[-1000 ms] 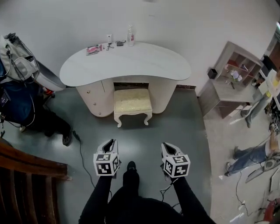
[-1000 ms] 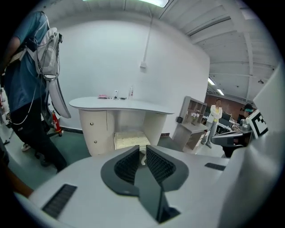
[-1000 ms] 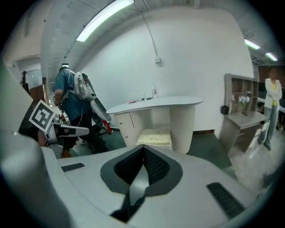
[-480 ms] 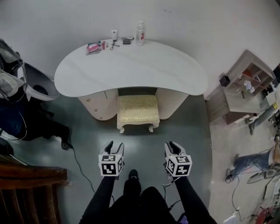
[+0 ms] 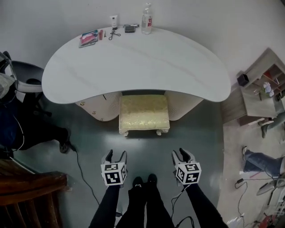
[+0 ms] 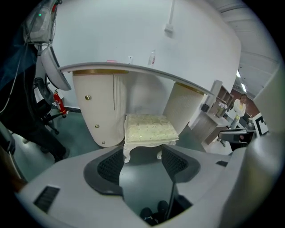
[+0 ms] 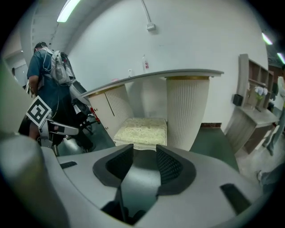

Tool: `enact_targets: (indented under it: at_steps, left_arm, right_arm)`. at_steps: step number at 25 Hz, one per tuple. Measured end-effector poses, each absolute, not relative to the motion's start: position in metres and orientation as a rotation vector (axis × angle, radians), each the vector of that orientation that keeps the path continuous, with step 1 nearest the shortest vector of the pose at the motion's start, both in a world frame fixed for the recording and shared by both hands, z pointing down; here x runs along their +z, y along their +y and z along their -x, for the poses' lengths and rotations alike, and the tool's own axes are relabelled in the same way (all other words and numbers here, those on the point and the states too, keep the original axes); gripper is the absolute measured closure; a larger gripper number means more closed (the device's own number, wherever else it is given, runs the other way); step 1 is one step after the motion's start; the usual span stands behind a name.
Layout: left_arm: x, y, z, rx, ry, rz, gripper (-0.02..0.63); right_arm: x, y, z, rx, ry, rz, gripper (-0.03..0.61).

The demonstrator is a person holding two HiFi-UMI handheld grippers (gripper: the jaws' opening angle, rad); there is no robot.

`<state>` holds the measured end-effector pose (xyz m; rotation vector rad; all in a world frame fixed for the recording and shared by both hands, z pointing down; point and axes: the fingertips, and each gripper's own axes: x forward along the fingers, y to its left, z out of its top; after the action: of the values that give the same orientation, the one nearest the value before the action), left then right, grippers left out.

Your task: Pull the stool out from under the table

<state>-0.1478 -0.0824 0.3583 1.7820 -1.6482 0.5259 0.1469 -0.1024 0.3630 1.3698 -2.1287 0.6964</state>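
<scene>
Head view: shows stool (image 5: 143, 112) half under table (image 5: 133, 62), straight ahead and well apart from left gripper (image 5: 115, 154) and right gripper (image 5: 182, 153), wide side facing them, both equally near, with jaws just opening, nothing between.

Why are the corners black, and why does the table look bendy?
Left gripper view: a wide-angle lens rounds the picture, so the corners go black and the edge of the table bows; the stool in the middle stays sharp. Right gripper view: same black rim, plus a bright ceiling lamp glaring at top left. Head view: even light, with a soft shadow under the table.
</scene>
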Motion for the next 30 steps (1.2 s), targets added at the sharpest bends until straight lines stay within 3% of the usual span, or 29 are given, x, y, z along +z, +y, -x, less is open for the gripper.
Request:
enact_targets:
  at_steps: [12, 17, 30]
  left_arm:
    - [0.518, -0.149, 0.154, 0.496, -1.681, -1.754, 0.314]
    - [0.583, -0.167, 0.157, 0.522, -1.686, -1.768, 0.310]
    - [0.717, -0.220, 0.162, 0.449, -1.749, -1.726, 0.285]
  right_arm:
    - [0.525, -0.181, -0.149, 0.739, -2.148, -1.395, 0.412]
    - [0.591, -0.196, -0.161, 0.733, -2.096, -1.448, 0.354]
    - [0.709, -0.248, -0.156, 0.636, -2.163, -1.470, 0.326]
